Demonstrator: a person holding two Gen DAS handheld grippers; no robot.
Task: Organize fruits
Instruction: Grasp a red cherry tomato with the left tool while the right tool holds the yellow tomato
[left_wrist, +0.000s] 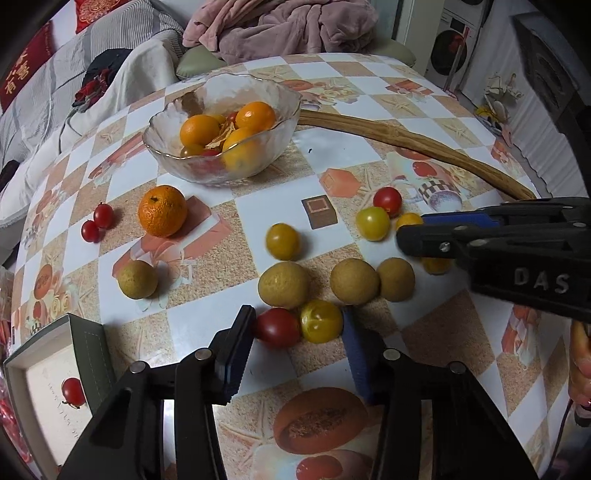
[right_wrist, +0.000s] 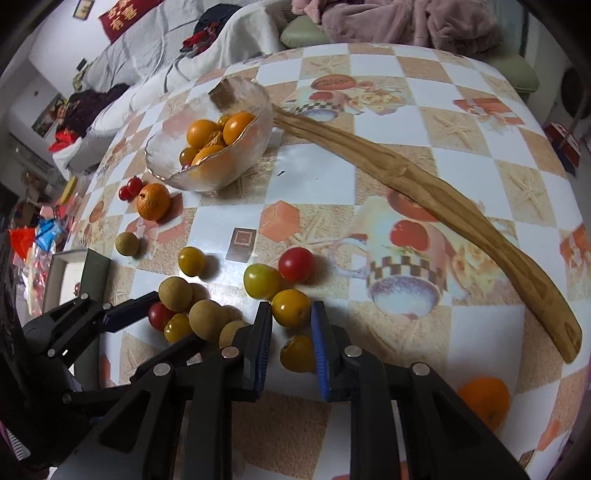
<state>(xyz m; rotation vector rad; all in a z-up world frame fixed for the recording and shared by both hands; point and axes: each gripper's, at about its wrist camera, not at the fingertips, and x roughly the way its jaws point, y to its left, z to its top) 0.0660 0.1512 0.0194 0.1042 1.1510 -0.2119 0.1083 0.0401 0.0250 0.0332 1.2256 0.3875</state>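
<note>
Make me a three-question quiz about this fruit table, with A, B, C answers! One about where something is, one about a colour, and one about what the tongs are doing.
1. Where is the long wooden stick?
A. Inside the glass bowl
B. Lying flat on the table, running away from the glass bowl
C. Held in the tongs

2. What colour is the tomato in the white box?
A. Red
B. Yellow
C. Green

3. What are the left tongs doing?
A. Shut tight on one orange
B. Lifting the bowl
C. Open, with a red tomato and a yellow tomato between the fingers

Answers:
1. B: the stick lies on the tablecloth, one end by the glass bowl.
2. A: a red tomato sits in the box.
3. C: the red tomato and yellow tomato sit in the gap on the table.
</note>
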